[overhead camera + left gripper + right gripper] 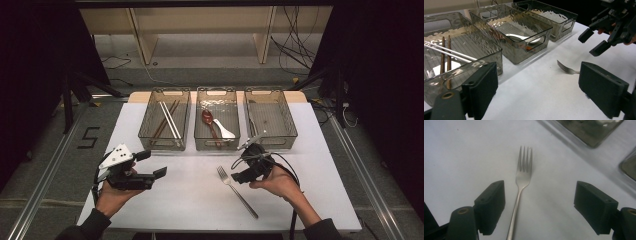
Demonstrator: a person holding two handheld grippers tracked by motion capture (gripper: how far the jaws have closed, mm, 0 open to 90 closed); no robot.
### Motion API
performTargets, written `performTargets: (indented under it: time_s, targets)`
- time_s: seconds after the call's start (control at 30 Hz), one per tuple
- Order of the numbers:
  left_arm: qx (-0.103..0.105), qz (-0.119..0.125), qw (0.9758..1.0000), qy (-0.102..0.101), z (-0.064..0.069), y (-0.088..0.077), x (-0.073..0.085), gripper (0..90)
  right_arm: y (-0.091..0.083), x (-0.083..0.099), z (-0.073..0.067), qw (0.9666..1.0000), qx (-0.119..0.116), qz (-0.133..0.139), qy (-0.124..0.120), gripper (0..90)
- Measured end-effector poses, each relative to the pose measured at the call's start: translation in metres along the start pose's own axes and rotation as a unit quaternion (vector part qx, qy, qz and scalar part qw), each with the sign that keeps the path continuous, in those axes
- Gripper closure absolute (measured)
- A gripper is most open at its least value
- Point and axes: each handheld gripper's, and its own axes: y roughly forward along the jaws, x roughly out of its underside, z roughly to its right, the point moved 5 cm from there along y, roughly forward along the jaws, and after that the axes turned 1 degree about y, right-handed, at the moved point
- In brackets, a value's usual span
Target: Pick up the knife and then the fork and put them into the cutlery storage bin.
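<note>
A metal fork point(236, 190) lies on the white table point(190, 200), tines toward the bins. My right gripper point(238, 171) hovers open just above its tines. In the right gripper view the fork point(523, 176) lies between the spread jaws, nearer the left one, untouched. My left gripper point(152, 164) is held open at the table's left front, empty, pointing right. In the left gripper view its jaws frame the fork point(567, 69), with the right gripper point(596, 41) beyond.
Three clear grey bins stand in a row at the back. The left bin point(145, 127) holds chopsticks point(167, 120), the middle bin point(217, 146) a brown spoon point(207, 119) and a white spoon point(225, 132). The right bin point(289, 131) stands just behind my right gripper.
</note>
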Motion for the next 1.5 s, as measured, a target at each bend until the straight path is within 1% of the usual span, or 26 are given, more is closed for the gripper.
performTargets:
  time_s: [0.1,0.17,0.27,0.37,0.43,0.6,0.77,0.83,0.97,1.17,1.37,1.5]
  targets:
    - [0.000,0.000,1.0000,0.000,0.000,0.000,0.000,15.3,0.005,0.004,-0.003,0.9998,-0.006,-0.016,-0.002,30.6]
    - [0.000,0.001,1.0000,0.000,0.000,0.000,0.000,15.3,0.009,0.007,-0.004,0.9996,-0.001,-0.027,-0.007,32.5]
    - [0.000,0.000,1.0000,0.000,0.000,0.000,0.000,15.3,0.012,0.011,-0.007,0.9992,-0.006,-0.037,-0.014,36.9]
    - [0.000,0.000,1.0000,0.001,0.000,0.000,0.000,15.4,0.016,0.016,-0.009,0.9983,0.001,-0.054,-0.022,39.1]
    - [0.000,0.000,1.0000,0.001,0.000,0.000,0.000,15.3,0.020,0.018,-0.011,0.9977,-0.001,-0.063,-0.023,40.5]
    - [0.000,-0.001,1.0000,0.001,0.000,0.000,0.000,15.3,0.027,0.022,-0.016,0.9962,-0.003,-0.079,-0.037,45.2]
    - [0.000,-0.001,1.0000,0.001,0.000,0.000,0.000,15.3,0.032,0.024,-0.019,0.9945,0.003,-0.092,-0.050,48.4]
    - [0.000,-0.002,1.0000,0.001,0.000,0.000,0.000,15.3,0.034,0.024,-0.020,0.9939,0.001,-0.096,-0.053,50.7]
    - [0.001,-0.004,1.0000,0.004,0.001,0.001,0.000,15.4,0.039,0.026,-0.023,0.9922,0.001,-0.108,-0.064,52.0]
    - [0.002,-0.004,1.0000,0.005,0.001,0.001,0.000,15.3,0.043,0.029,-0.024,0.9897,0.011,-0.120,-0.078,55.9]
    - [0.002,-0.005,1.0000,0.004,0.001,0.001,0.001,15.3,0.043,0.029,-0.025,0.9890,0.012,-0.122,-0.083,57.2]
    - [0.002,-0.005,1.0000,0.004,0.001,0.001,0.001,15.3,0.043,0.029,-0.027,0.9877,0.011,-0.127,-0.090,61.1]
